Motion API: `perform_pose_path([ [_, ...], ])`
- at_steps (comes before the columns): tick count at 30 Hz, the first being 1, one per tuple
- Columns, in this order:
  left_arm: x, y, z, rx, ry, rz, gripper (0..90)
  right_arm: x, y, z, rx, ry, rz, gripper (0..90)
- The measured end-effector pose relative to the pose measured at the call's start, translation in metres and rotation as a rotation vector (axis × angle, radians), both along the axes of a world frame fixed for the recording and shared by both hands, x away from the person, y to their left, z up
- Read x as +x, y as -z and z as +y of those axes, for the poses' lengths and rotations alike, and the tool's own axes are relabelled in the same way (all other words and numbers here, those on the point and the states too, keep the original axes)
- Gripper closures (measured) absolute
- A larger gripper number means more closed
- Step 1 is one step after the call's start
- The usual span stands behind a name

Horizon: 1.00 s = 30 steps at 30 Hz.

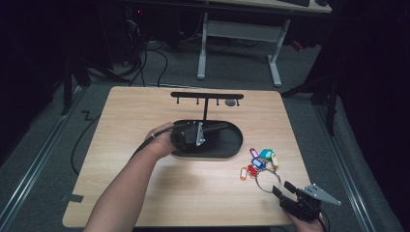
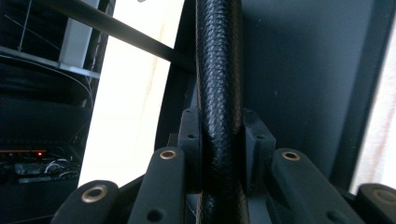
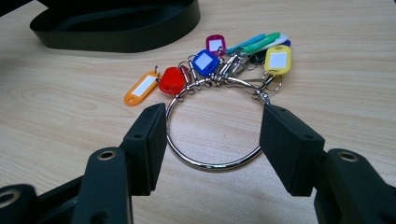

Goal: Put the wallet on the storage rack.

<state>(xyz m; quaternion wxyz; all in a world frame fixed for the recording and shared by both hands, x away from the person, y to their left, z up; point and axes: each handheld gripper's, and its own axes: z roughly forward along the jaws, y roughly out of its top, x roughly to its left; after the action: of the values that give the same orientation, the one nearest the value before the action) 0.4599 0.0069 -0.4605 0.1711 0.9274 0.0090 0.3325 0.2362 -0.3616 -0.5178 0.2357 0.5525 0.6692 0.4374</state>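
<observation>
While clamped on the black textured post (image 2: 218, 93) of the key stand (image 1: 207, 95) at frame centre, left hand-held gripper (image 1: 191, 135) over the stand's oval base (image 1: 227, 145). Toward lower right, key ring (image 3: 212, 126) with coloured tags (image 3: 205, 61) flat on the desk (image 1: 145, 106), between the spread jaws of the right hand-held gripper (image 3: 212, 149), ungrasped.

Shiny metal ring (image 3: 212, 135), seemingly plastic tags (image 3: 278, 59)

key ring (image 1: 267, 180) right of stand base (image 1: 227, 145)
</observation>
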Motion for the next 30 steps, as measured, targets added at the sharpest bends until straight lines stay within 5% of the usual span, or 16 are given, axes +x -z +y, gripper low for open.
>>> perform_pose_path([
  [20,0.007,0.016,-0.001,0.043,0.042,-0.007,73.2,-0.001,0.001,0.000,-0.010,0.003,0.007,41.9],
  [30,0.005,0.023,-0.002,0.032,0.040,0.052,68.8,-0.002,0.002,0.003,-0.016,-0.003,0.009,41.9],
])
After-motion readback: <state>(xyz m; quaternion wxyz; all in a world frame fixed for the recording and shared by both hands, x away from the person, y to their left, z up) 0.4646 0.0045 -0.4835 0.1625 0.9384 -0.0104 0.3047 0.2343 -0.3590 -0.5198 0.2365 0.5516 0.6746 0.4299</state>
